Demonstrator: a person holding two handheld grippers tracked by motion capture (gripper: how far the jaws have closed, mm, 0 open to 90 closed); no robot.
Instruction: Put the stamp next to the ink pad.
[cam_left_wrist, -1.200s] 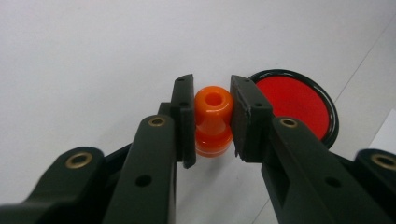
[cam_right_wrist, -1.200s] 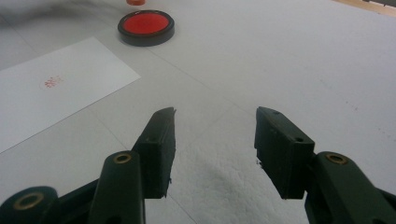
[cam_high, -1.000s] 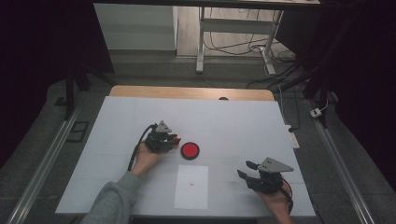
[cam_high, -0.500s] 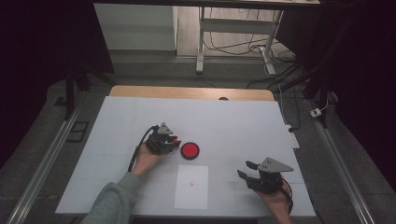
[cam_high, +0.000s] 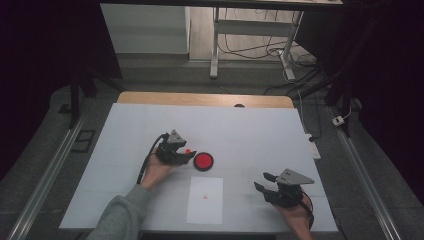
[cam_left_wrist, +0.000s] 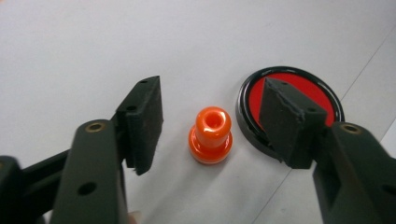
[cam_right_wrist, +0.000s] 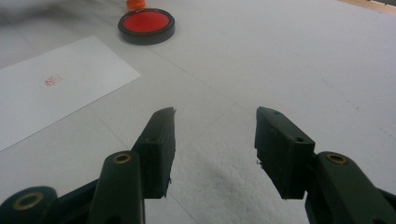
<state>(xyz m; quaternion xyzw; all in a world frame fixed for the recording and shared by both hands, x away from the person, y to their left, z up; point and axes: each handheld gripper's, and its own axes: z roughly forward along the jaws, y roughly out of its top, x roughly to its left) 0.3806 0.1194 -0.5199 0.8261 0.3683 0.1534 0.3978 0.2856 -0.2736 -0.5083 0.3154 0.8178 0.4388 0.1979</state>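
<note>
jaws: left gripper (cam_left_wrist: 210, 123) has just been opening, pads clear of the orange stamp (cam_left_wrist: 211, 135) standing between them; right gripper (cam_right_wrist: 212, 149) spread, empty | meaning: stamp set down on tabletop (cam_high: 240, 130) beside red ink pad (cam_high: 203, 161), likely released | views: right gripper view shows red imprint on paper (cam_right_wrist: 53, 80); left gripper view shows the gaps

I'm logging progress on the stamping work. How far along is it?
Done: the white paper already carries a red mark. In hand: the left gripper has just been opening, and the orange stamp stands free between its jaws beside the red ink pad. Left: probably just withdrawing; the right gripper is open, idle.
</note>
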